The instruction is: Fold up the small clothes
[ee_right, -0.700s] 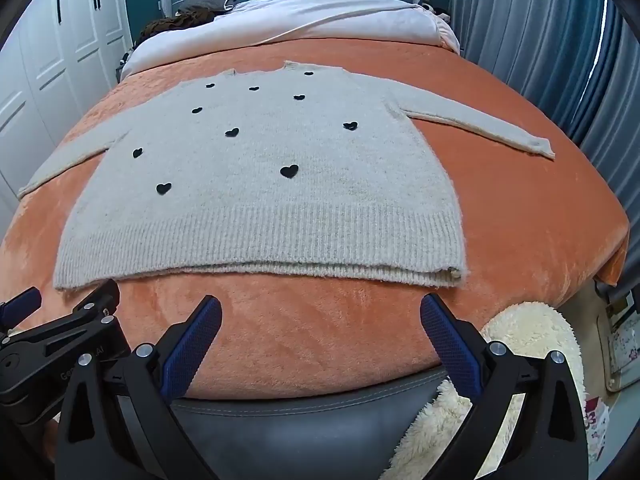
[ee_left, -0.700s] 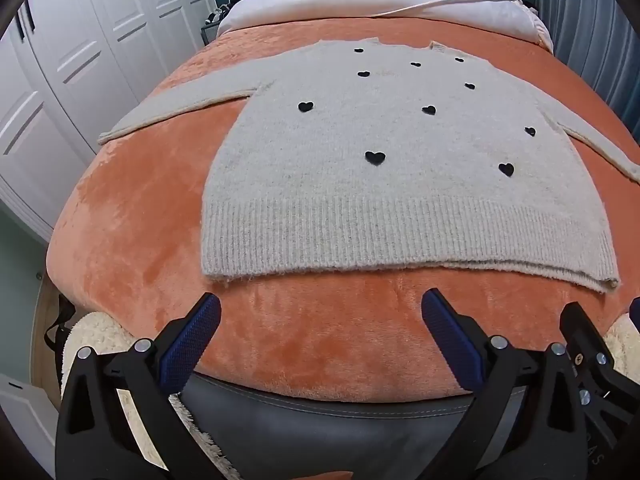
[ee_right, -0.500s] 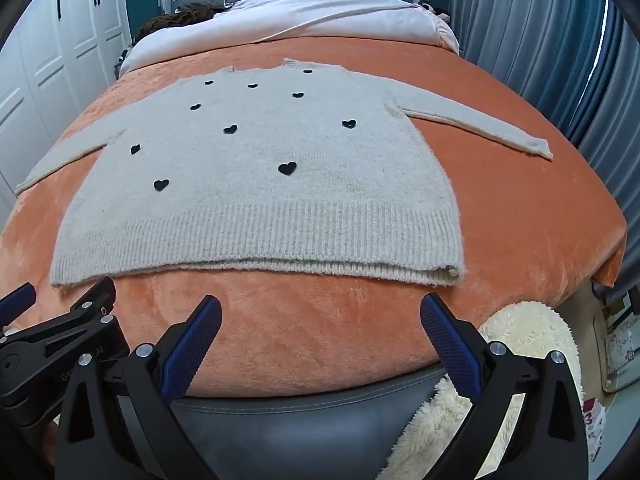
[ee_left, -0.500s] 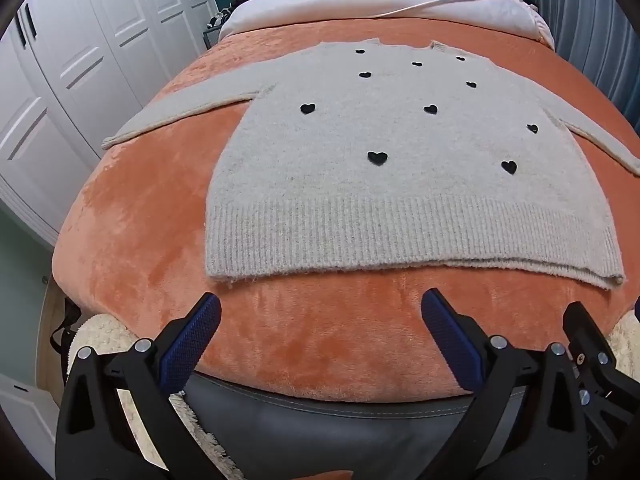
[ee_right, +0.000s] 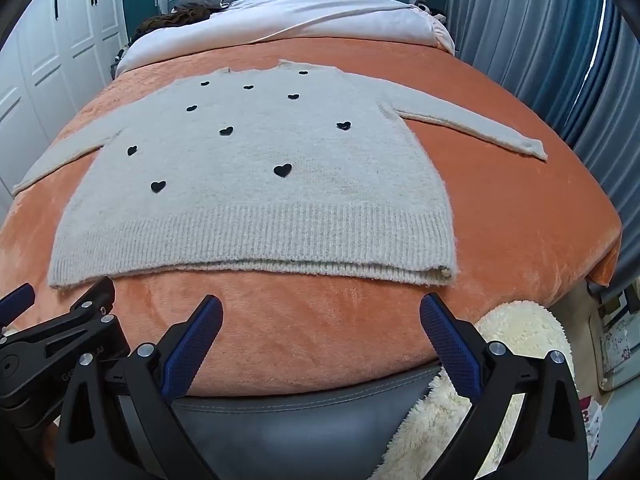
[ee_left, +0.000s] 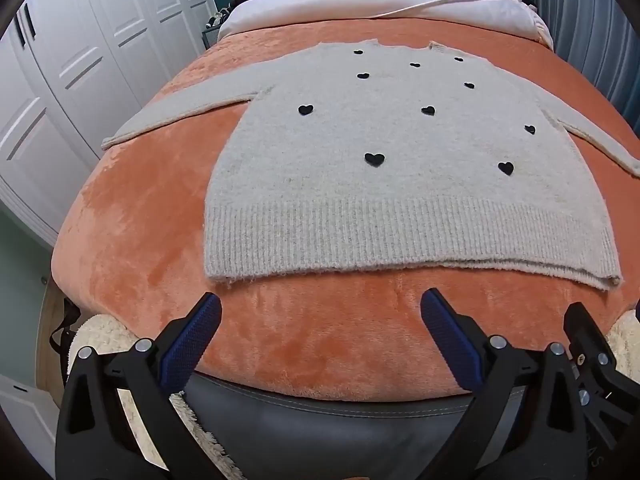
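A small grey knit sweater (ee_left: 392, 184) with black hearts lies flat on the orange blanket (ee_left: 132, 240), sleeves spread to both sides, ribbed hem nearest me. It also shows in the right wrist view (ee_right: 256, 184). My left gripper (ee_left: 320, 312) is open and empty, just short of the hem's left part. My right gripper (ee_right: 320, 312) is open and empty, just short of the hem's right part. The left gripper's body shows at the lower left of the right wrist view (ee_right: 60, 344).
The bed's grey padded foot edge (ee_left: 320, 424) runs below the grippers. A white duvet (ee_left: 380, 4) lies at the far end. White wardrobes (ee_left: 60, 80) stand on the left, blue curtains (ee_right: 560, 60) on the right. A cream fluffy rug (ee_right: 516, 344) lies on the floor.
Both grippers have moved slightly forward toward the hem; the sweater sits a little lower and nearer in both views. Jaws stay open.
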`<state>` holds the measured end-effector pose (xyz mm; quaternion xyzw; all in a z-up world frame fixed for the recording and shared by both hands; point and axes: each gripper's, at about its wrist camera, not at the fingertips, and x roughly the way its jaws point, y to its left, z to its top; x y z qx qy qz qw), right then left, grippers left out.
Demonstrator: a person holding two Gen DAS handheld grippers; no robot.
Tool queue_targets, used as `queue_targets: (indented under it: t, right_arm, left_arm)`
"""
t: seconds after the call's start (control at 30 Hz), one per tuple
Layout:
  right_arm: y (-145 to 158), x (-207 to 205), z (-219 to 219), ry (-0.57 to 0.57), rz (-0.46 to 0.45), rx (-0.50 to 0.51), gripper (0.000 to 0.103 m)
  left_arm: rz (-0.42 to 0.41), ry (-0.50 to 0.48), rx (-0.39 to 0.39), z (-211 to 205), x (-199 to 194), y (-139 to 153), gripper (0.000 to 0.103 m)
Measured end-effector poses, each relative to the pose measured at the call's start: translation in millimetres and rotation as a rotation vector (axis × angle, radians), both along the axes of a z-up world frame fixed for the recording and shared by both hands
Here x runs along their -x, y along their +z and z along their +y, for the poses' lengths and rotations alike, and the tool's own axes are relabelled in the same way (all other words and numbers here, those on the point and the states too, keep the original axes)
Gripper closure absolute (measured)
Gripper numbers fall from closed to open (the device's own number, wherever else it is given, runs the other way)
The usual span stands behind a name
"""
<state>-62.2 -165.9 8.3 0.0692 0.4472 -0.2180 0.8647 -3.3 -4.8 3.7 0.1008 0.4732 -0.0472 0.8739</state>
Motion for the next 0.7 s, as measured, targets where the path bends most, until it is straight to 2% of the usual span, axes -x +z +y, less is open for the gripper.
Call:
queue_targets:
  t: [0.7]
  right_arm:
    - [1.4, 0.3, -0.7, -0.003, -0.001, 0.005, 0.006]
  left_arm:
    - [-0.002, 0.0, -0.002, -0.9, 0.2, 0.3, 0.006]
